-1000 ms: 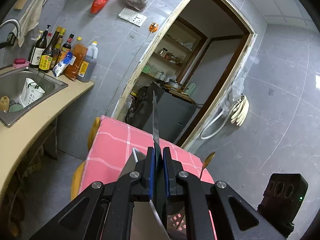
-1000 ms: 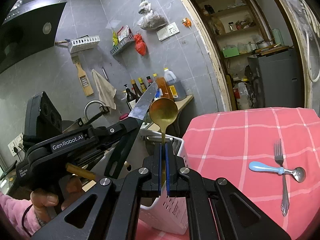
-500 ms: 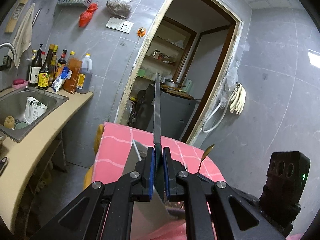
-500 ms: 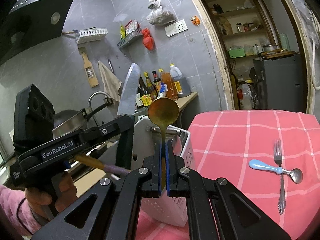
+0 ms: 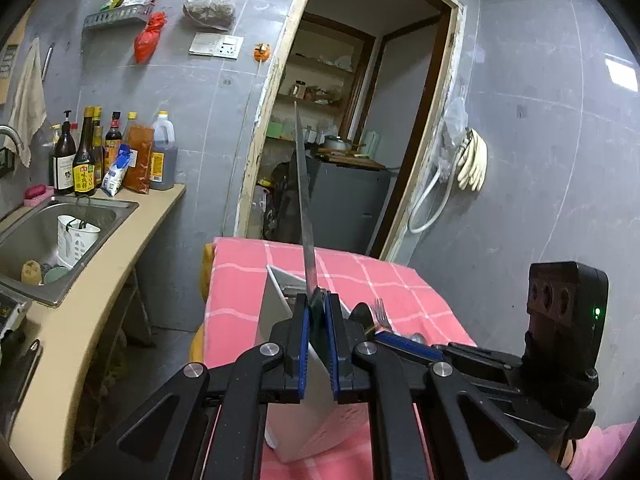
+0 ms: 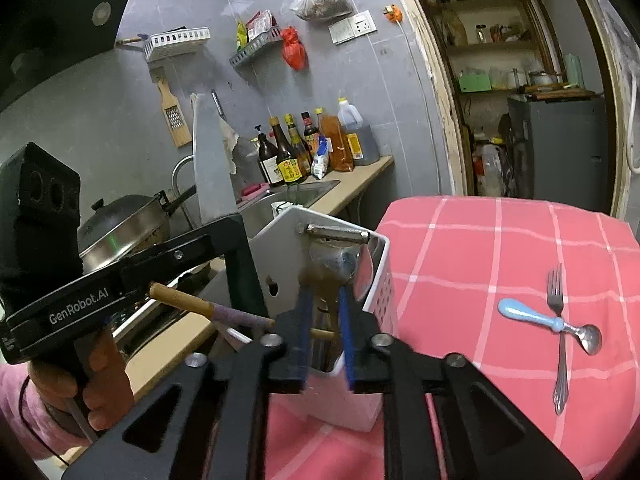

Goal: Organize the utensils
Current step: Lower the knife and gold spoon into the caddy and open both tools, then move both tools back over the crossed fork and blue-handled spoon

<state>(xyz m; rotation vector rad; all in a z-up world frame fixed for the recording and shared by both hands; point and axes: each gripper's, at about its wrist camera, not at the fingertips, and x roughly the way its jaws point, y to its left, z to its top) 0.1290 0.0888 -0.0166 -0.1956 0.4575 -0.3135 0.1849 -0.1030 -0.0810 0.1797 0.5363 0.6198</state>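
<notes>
My left gripper [image 5: 317, 312] is shut on a cleaver [image 5: 304, 200], held blade up above the white utensil holder [image 5: 276, 312]. In the right wrist view the cleaver blade [image 6: 210, 168] stands upright left of the holder [image 6: 372, 280]. My right gripper [image 6: 324, 308] is open over the holder. The gold spoon [image 6: 322, 304] stands blurred between the spread fingers, inside the holder. A fork [image 6: 558, 336] and a blue-handled spoon [image 6: 532, 316] lie crossed on the pink checked tablecloth [image 6: 480, 264].
A beige counter [image 5: 100, 280] with a steel sink [image 5: 40, 240] runs along the left, with sauce bottles [image 5: 112, 152] at its back. A wok [image 6: 120, 232] sits on the stove. A doorway [image 5: 360, 120] opens behind the table.
My right gripper has opened and the gold spoon has dropped into the holder. The left gripper has turned the cleaver more upright and come closer over the holder.
</notes>
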